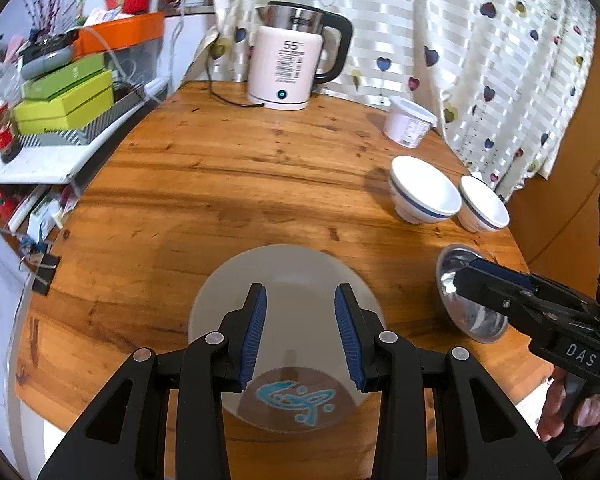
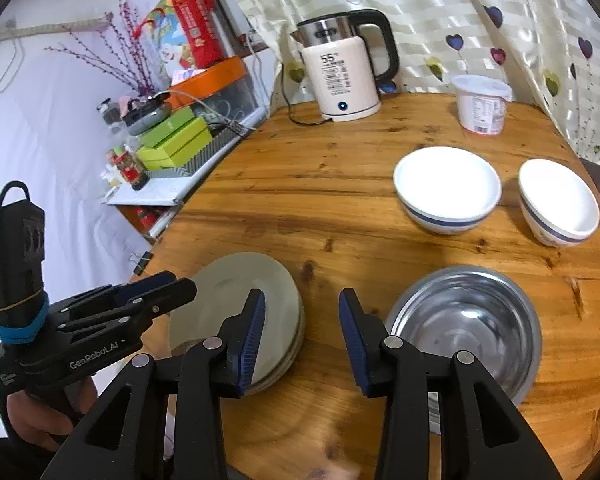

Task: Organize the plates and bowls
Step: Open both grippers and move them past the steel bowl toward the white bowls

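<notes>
Standing at the wooden table [image 2: 300, 208], I see the plates [image 2: 260, 304] stacked near its front edge, the steel bowl [image 2: 468, 320] just beside them, two white bowls [image 2: 446, 188] further back: sorted by kind, I'd judge. The left gripper [image 1: 300, 332] hovers over the stack, jaws part open, empty. The right gripper [image 2: 302, 336] hangs between stack and steel bowl, also part open, gripping nothing.
</notes>
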Available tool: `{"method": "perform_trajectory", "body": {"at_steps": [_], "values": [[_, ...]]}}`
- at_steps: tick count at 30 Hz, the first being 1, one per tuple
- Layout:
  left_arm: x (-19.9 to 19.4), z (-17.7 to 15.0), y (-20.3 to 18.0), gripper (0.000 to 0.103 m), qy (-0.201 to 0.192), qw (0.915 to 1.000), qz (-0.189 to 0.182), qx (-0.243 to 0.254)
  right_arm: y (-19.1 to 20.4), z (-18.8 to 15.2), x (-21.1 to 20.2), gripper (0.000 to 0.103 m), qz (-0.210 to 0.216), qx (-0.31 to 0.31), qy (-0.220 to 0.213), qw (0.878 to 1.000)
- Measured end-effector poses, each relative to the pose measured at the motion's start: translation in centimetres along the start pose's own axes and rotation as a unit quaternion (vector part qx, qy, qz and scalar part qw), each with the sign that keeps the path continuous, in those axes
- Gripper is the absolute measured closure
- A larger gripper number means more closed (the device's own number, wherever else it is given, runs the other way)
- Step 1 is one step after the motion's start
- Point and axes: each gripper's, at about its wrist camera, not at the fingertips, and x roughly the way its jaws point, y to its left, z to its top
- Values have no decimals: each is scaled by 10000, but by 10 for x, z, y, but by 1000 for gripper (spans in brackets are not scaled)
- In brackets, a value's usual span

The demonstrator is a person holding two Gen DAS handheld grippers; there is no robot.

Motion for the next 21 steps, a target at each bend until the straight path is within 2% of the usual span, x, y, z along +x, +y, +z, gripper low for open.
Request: {"method": "perform_trajectory", "body": {"at_steps": [12,21], "values": [[3,12,-33,66,-33,9993,-58,356,-26,7,-20,65,-117,191,-137,9997],[20,27,-55,66,54,9982,-79,596,-51,18,-25,65,-252,399,-194,9987]]}}
